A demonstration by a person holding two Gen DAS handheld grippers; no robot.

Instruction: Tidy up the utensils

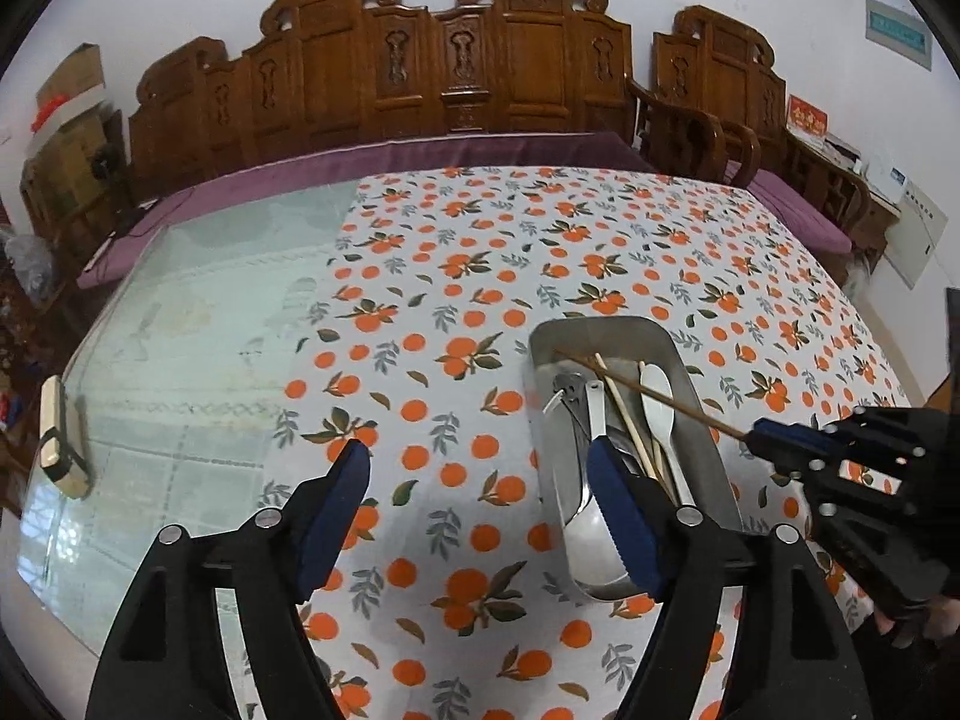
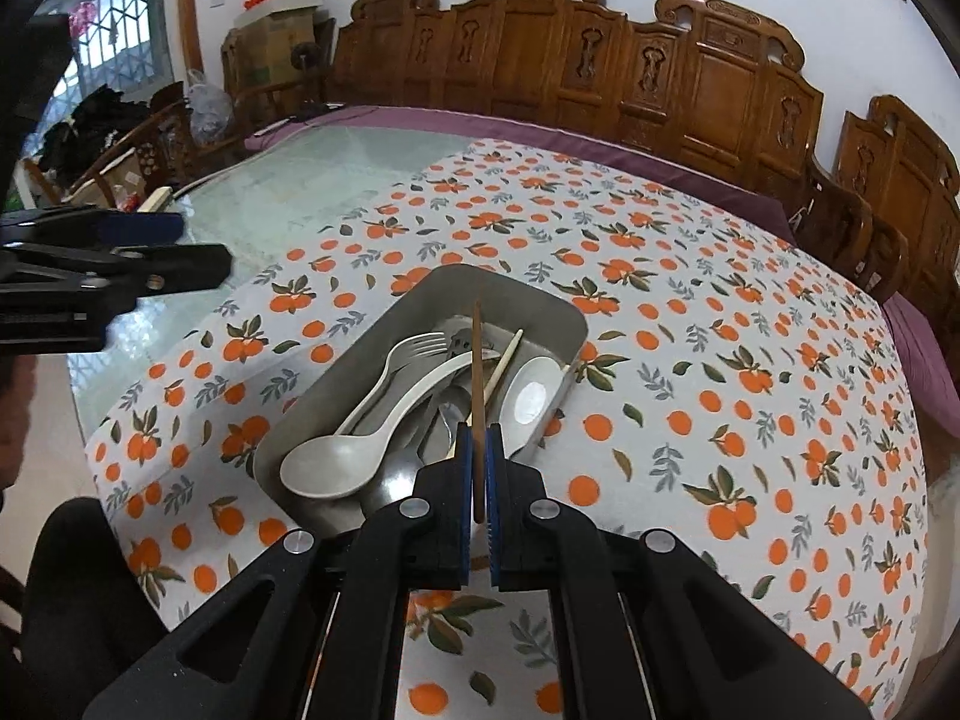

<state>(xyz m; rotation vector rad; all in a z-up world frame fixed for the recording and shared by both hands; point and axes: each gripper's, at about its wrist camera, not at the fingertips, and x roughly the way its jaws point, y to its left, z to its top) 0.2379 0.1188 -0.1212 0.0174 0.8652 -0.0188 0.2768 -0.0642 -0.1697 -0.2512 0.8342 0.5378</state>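
Note:
A metal tray [image 1: 699, 414] [image 2: 372, 324] sits on the orange-print tablecloth and holds a white spoon [image 2: 342, 462], a fork [image 2: 414, 348], pale chopsticks [image 2: 504, 360] and a white rice paddle [image 2: 531, 399]. My right gripper [image 2: 477, 438] [image 1: 759, 435] is shut on a brown chopstick [image 2: 477, 372] [image 1: 648, 393], held above the tray with its tip over the far end. My left gripper [image 1: 477, 468] is open and empty, just left of the tray's near end; it also shows in the right wrist view [image 2: 180, 246].
The tablecloth [image 1: 480, 276] covers the right part of a glass-topped table [image 1: 198, 300]. A small wooden block [image 1: 60, 438] lies at the table's left edge. Carved wooden benches [image 1: 420, 60] with purple cushions stand behind the table.

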